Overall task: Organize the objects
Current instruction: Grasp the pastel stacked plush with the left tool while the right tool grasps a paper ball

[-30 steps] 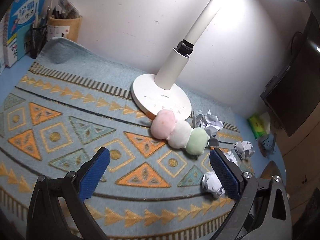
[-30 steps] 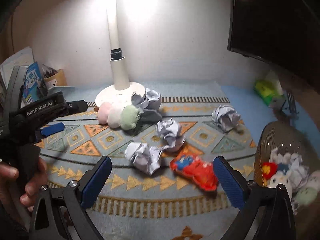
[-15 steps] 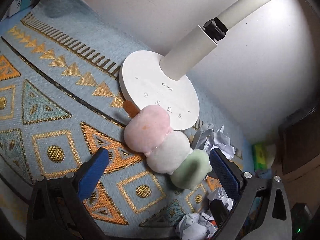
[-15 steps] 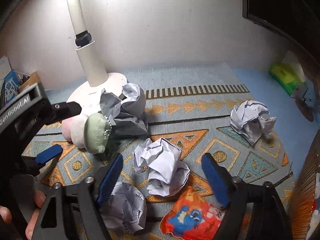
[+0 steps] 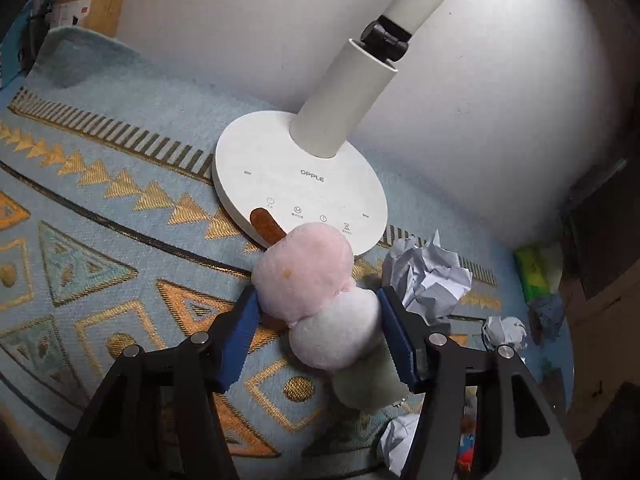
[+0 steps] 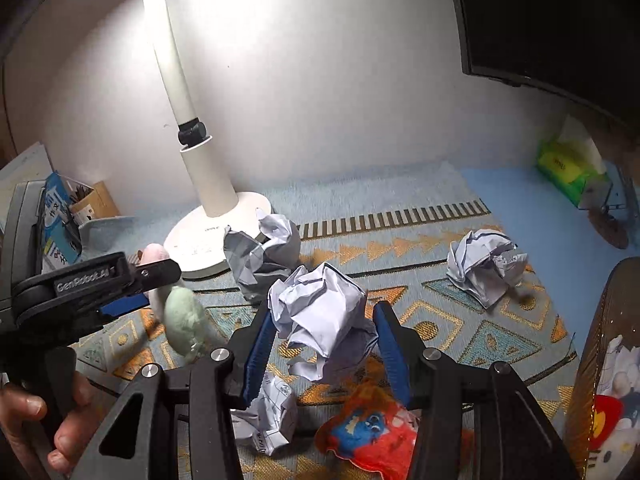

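A plush dango skewer [image 5: 320, 300] with pink, white and green balls lies by the lamp base [image 5: 300, 184]. My left gripper [image 5: 320, 340] is shut on it, its blue pads pressing the white ball. The skewer [image 6: 180, 312] and left gripper also show in the right wrist view. My right gripper [image 6: 322, 348] is shut on a crumpled paper ball [image 6: 320, 312] and holds it just above the patterned rug [image 6: 440, 312].
More crumpled paper balls lie on the rug [image 6: 484, 268] [image 6: 260, 252] [image 6: 268, 416]. A red plush toy [image 6: 368, 432] lies under my right gripper. A basket [image 6: 600, 360] of plush toys stands at right. A green tissue pack [image 6: 568, 168] and monitor [image 6: 560, 20] are behind.
My left gripper closed in on the dango skewer and shut on it. My right gripper moved to the middle paper ball and shut on it.
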A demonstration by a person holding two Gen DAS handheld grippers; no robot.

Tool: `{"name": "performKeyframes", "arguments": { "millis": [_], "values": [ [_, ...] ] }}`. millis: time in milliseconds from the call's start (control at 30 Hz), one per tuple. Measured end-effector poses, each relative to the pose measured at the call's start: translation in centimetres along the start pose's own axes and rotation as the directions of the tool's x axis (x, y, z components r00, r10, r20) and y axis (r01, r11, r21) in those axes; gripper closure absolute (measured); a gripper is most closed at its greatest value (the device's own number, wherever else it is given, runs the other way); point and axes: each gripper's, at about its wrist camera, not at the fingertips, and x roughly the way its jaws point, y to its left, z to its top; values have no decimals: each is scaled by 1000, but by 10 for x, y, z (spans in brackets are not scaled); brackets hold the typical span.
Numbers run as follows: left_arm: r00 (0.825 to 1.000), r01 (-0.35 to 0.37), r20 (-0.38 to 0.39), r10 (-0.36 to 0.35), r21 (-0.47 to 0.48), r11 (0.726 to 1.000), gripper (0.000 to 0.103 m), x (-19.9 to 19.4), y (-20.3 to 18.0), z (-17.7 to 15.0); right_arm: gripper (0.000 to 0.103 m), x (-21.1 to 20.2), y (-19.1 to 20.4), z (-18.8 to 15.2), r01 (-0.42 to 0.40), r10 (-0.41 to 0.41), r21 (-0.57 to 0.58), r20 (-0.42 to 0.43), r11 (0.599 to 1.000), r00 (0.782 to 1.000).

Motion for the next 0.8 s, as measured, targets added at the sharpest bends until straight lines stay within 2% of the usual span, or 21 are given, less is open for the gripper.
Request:
{"name": "performKeyframes", "arguments": {
  "millis": [167, 233, 300, 333, 367, 433, 500, 567, 633, 700, 733, 800],
  "values": [
    [999, -18, 54, 7, 199, 980, 46, -61, 5, 1, 54, -15, 16, -3, -45, 48, -49, 55, 998, 997],
    [999, -24, 51, 11, 276, 961, 46, -85, 13, -2, 54, -28, 26, -5, -60, 68, -81, 103, 995, 992],
    [997, -69, 68, 49, 346, 936, 46, -111, 20, -10, 54, -50, 41, -9, 23, -2, -116, 173, 993, 985],
    [994, -96, 80, 72, 371, 924, 46, -122, 23, -13, 54, -63, 47, -12, 31, -8, -115, 192, 993, 981],
    [993, -108, 85, 81, 388, 915, 46, -131, 26, -18, 53, -74, 52, -17, -9, 30, -113, 191, 994, 981],
    [994, -107, 54, 93, 417, 903, 46, -144, 34, -28, 53, -89, 67, -31, -104, 123, -125, 152, 987, 981],
    [995, -90, 11, 97, 470, 878, 45, -152, 38, -44, 53, -92, 83, -52, -156, 171, -164, 82, 974, 982],
    [991, -119, 8, 136, 528, 841, 45, -148, 38, -62, 53, -87, 90, -76, -140, 147, -198, 22, 970, 989],
    [981, -178, 40, 189, 562, 808, 45, -143, 37, -80, 53, -74, 88, -94, -75, 72, -206, -23, 976, 997],
    [986, -138, 6, 164, 574, 808, 44, -135, 38, -93, 53, -66, 80, -94, -78, 65, -168, -79, 983, 995],
    [988, -117, -14, 154, 579, 807, 44, -129, 37, -99, 53, -70, 74, -93, -92, 83, -154, -64, 984, 994],
    [987, -122, -12, 162, 607, 785, 41, -115, 30, -110, 53, -71, 68, -93, -90, 85, -146, -40, 985, 996]
  ]
}}
